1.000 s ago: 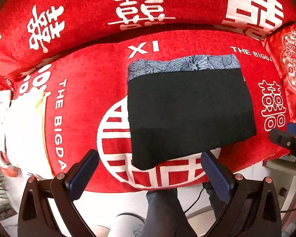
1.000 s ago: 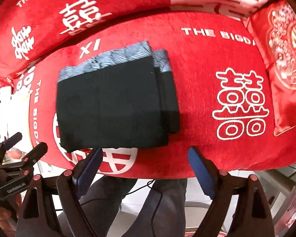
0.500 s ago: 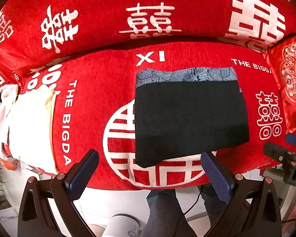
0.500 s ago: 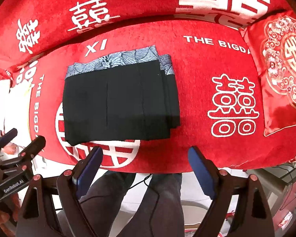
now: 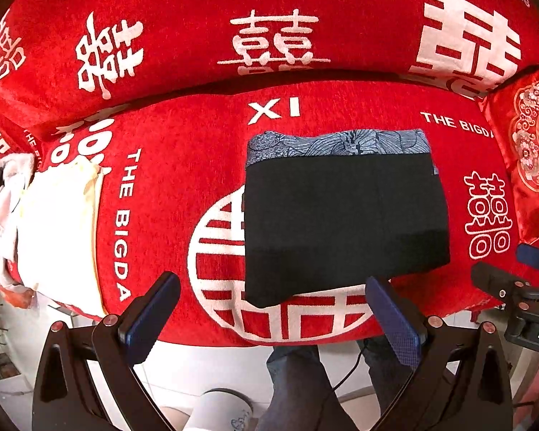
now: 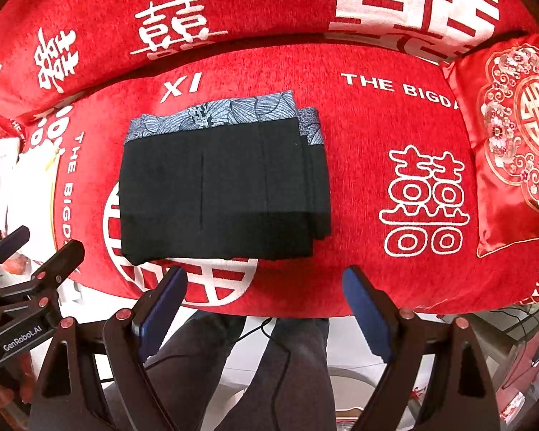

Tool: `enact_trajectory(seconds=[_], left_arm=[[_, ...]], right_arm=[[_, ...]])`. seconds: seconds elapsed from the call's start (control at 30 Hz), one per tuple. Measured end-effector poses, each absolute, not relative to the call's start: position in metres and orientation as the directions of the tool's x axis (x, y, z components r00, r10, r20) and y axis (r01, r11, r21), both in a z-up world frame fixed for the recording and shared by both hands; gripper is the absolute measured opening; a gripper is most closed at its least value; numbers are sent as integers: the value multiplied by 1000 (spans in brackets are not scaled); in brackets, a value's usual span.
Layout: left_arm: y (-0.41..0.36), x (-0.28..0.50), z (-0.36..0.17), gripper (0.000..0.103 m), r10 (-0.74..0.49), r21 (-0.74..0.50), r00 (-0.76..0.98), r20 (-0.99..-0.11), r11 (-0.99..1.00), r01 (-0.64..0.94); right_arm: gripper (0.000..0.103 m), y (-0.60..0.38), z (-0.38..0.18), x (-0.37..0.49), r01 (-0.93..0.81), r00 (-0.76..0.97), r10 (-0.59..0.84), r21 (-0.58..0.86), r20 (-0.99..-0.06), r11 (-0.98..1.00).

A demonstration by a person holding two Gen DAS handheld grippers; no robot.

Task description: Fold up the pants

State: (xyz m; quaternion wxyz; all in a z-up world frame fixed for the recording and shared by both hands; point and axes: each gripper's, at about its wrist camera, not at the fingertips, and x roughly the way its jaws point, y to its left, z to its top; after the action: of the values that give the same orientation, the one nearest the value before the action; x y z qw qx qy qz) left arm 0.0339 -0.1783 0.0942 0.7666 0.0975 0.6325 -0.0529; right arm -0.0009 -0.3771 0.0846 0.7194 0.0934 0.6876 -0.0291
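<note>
Pants (image 5: 345, 219): black, matte cloth folded into a flat, squarish stack, with a grey-blue band of leaf-like print along the far edge; layered edges step out on the right side in the right wrist view (image 6: 226, 194).
Where they lie: on the seat of the sofa (image 5: 183, 165), over a big white round emblem, near the front edge.
Sofa: red plush cover, fuzzy nap, with white double-happiness characters and the words "THE BIGDA" and "XI"; the backrest behind wears the same print.
Left gripper (image 5: 273, 309): fingers spread wide with nothing between them, hanging just off the sofa's front edge; dark blue textured pads on black frames.
Right gripper (image 6: 266, 301): fingers likewise wide apart and holding nothing, in front of the seat, apart from the pants.
Cushion (image 6: 514, 143): shiny red satin, embroidered with a round ornament, at the right end of the seat.
White cloth (image 5: 57, 230): soft pale heap at the left end.
Below: the person's grey-trousered legs (image 6: 240, 370).
</note>
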Motion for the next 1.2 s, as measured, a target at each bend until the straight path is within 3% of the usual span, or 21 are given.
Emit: enact_trajectory(seconds=[1.2], left_arm=[[-182,38,93,103,48,87,182,-982,973,215]], right_arm=[[90,-377,85,9,165,57,73,81,-996,983]])
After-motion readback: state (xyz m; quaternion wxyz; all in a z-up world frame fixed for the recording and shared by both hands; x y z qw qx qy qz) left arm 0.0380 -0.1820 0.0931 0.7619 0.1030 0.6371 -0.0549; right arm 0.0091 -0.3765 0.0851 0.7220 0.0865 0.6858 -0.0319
